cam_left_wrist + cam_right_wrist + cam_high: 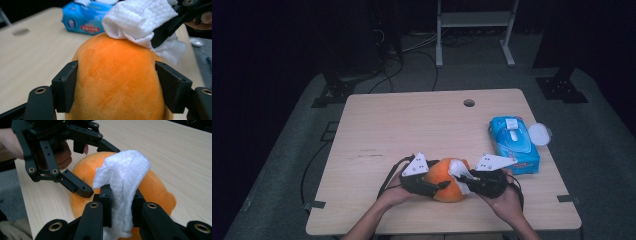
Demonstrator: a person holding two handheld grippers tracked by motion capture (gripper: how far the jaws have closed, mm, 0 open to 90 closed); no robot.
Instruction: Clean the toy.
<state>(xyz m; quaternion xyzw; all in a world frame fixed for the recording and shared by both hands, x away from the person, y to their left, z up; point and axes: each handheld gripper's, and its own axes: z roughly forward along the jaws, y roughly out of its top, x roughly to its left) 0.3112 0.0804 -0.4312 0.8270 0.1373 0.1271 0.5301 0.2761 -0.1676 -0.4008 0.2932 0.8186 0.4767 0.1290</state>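
**A:** Start wide. You have the wooden table (412,120) in front of you, with the blue wipes pack (513,143) standing on its right side, lid flipped open, near your right hand but well apart from the work.

**B:** And the work itself?

**A:** That's the orange plush toy (445,181), sitting at the near edge of the table between your two hands. It looks rounded, and its longer side seems to run roughly left to right across the table, so each gripper comes at one end of it.

**B:** What is your left doing?

**A:** Your left gripper (115,82) has its jaws pressed against the toy's two flanks, one on each side, clamped on the fabric. It is bracing the toy, I'd judge.

**B:** And the right?

**A:** Your right gripper (120,202) is clenched on a white wipe (122,177), which stands up out of the jaws and folds over at the top. The wipe touches the toy's upper surface at the end nearest your right hand.

**B:** So what does the next stroke turn on?

**A:** The toy lies straight ahead of your right jaws and just beneath the wipe. The clean orange surface stretches away toward your left gripper, so a wiping stroke would probably run along that long side, towards the left jaws. Watch that the two grippers don't meet.
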